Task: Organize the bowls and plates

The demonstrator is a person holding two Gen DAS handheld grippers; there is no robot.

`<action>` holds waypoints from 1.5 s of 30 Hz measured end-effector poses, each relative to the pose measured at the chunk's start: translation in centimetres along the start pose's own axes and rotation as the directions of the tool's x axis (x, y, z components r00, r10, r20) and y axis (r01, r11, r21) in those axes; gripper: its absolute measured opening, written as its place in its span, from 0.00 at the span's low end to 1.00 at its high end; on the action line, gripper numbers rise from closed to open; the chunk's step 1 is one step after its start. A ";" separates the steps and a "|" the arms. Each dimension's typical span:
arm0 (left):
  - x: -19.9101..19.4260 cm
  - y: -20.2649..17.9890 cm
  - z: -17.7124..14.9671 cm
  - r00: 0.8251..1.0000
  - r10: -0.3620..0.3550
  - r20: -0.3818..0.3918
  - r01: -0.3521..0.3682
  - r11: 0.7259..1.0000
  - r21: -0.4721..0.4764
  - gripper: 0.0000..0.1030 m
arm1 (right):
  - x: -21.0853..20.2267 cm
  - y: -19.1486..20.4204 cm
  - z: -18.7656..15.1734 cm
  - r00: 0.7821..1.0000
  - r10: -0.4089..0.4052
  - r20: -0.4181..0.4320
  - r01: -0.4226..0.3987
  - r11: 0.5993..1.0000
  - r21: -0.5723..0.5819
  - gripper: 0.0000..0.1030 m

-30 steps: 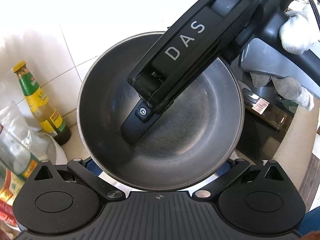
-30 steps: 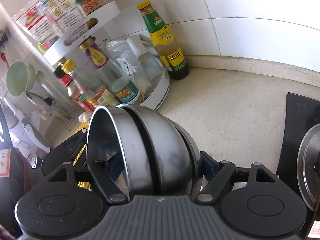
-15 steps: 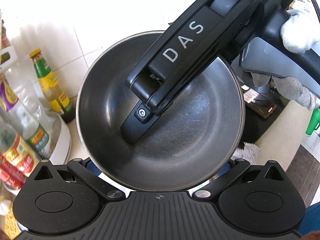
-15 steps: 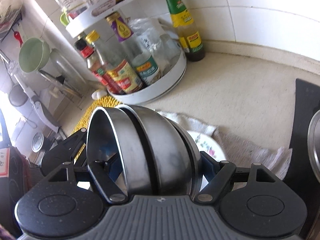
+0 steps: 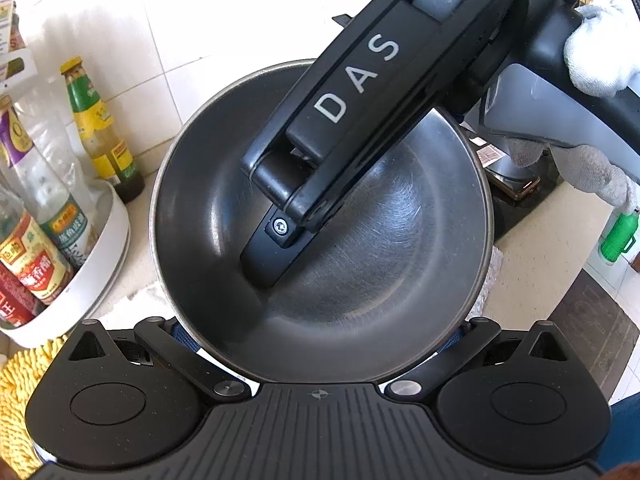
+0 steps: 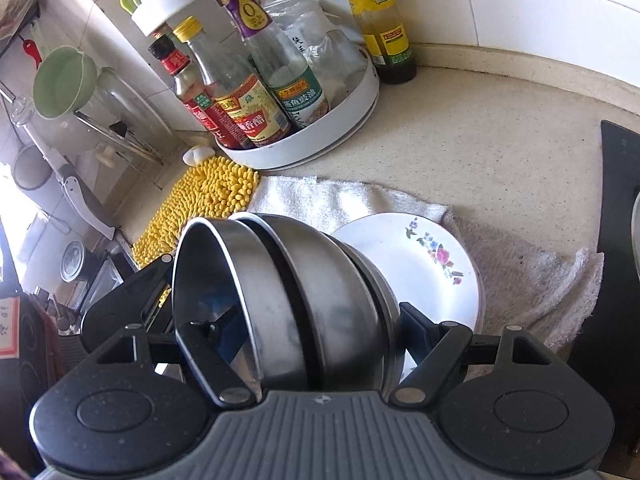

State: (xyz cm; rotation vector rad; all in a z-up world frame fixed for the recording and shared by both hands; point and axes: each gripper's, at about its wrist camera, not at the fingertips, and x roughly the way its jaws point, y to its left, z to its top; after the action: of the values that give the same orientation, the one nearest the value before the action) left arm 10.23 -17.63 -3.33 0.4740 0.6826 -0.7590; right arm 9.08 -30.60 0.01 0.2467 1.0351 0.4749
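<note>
A stack of nested steel bowls (image 5: 384, 248) fills the left wrist view, its hollow facing me. My left gripper (image 5: 320, 344) is shut on the stack's near rim; its fingertips are hidden under the bowl. My right gripper (image 6: 312, 320) is shut on the same stack (image 6: 320, 300), one finger (image 5: 276, 240) inside the top bowl. The stack is tilted on edge and held in the air above a white floral plate (image 6: 424, 264) lying on a grey towel (image 6: 532, 276).
A white turntable (image 6: 320, 136) with several sauce bottles stands at the back left, a green-capped bottle (image 6: 380, 20) beside it. A yellow chenille mat (image 6: 212, 200) lies left of the towel. A black cooktop (image 6: 620, 200) is at the right edge.
Both grippers have pulled back and to the left over the counter with the bowl stack. The turntable, towel and floral plate have come into view beneath it.
</note>
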 end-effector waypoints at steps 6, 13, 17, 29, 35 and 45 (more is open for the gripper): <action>0.2 0.5 -0.4 1.000 0.011 -0.016 -0.011 1.000 -0.009 1.00 | 1.1 0.0 0.4 1.000 0.005 -0.012 -0.005 1.000 0.006 0.87; 1.8 2.5 0.1 0.999 -0.011 -0.045 0.008 0.998 -0.063 1.00 | 2.4 -0.4 1.7 1.000 -0.008 -0.015 0.008 1.000 0.024 0.87; 3.4 3.7 0.8 0.998 -0.025 -0.063 0.019 0.996 -0.088 1.00 | 3.3 -1.4 2.2 1.000 -0.018 -0.024 0.019 0.999 0.043 0.87; 6.9 4.0 0.3 0.994 -0.025 -0.110 0.016 0.996 -0.088 1.00 | 5.2 -3.4 2.3 0.998 -0.009 -0.065 0.016 0.995 0.096 0.87; 7.7 4.6 -0.1 0.990 -0.023 -0.136 0.012 0.997 -0.076 1.00 | 6.1 -3.9 2.3 0.996 0.002 -0.084 0.008 0.992 0.123 0.87; 6.5 4.2 -1.3 0.989 0.018 -0.149 -0.028 0.998 -0.062 1.00 | 5.3 -3.9 1.7 0.996 -0.053 -0.067 0.061 0.991 0.119 0.87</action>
State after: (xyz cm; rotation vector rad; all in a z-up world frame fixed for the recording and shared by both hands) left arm 16.41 -17.16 -8.20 0.4821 0.8371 -0.6824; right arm 13.83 -31.33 -4.77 0.3104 1.1318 0.3705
